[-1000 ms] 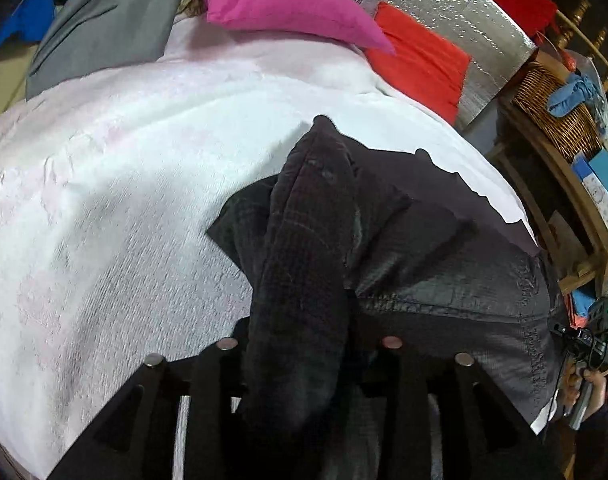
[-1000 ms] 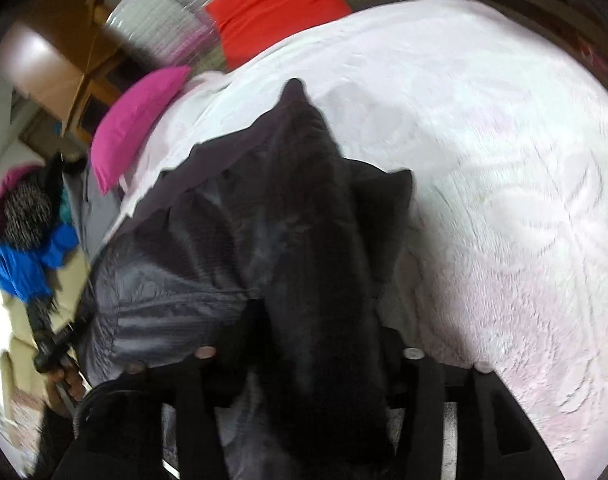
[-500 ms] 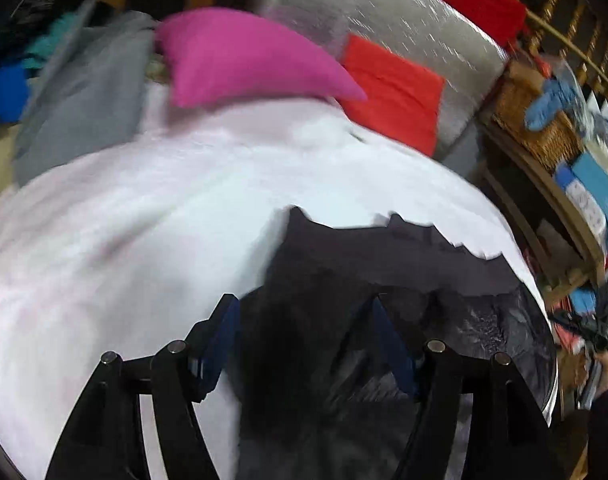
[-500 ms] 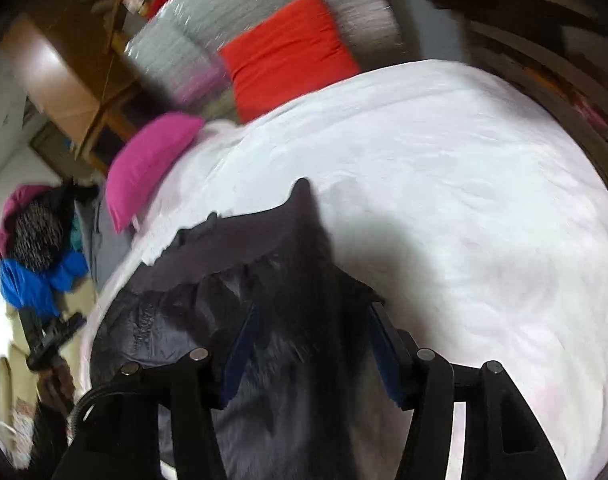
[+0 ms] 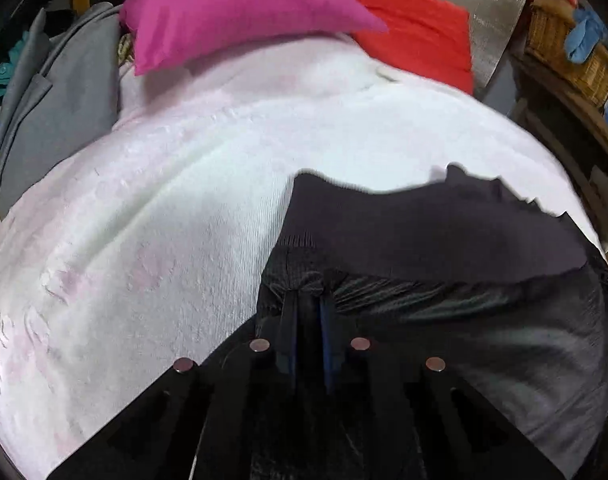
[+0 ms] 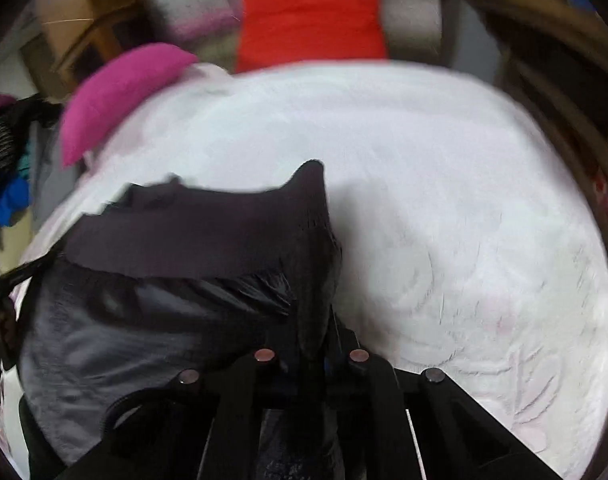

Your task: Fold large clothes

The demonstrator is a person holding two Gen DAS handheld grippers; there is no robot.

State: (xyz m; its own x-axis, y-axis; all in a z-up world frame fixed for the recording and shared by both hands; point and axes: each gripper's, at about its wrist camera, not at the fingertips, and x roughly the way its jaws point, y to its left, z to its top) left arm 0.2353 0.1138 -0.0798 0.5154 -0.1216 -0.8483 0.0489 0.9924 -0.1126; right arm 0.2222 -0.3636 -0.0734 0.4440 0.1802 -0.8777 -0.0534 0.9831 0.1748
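Left gripper (image 5: 307, 300) and right gripper (image 6: 314, 336) each clenched on a corner of the dark jacket (image 5: 444, 240). The shell looks light, limp and slippery; best held at the ribbed hem just ahead of the tongs

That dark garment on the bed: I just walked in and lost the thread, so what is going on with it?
A person is folding a large dark garment on a bed with a white cover, using a handheld gripper in each hand. The left gripper is shut on a bunched edge at one side, and the right gripper is shut on the opposite side. Between them the ribbed hem lies stretched across the shiny body of the garment. A pink pillow and a red cushion sit at the head of the bed.
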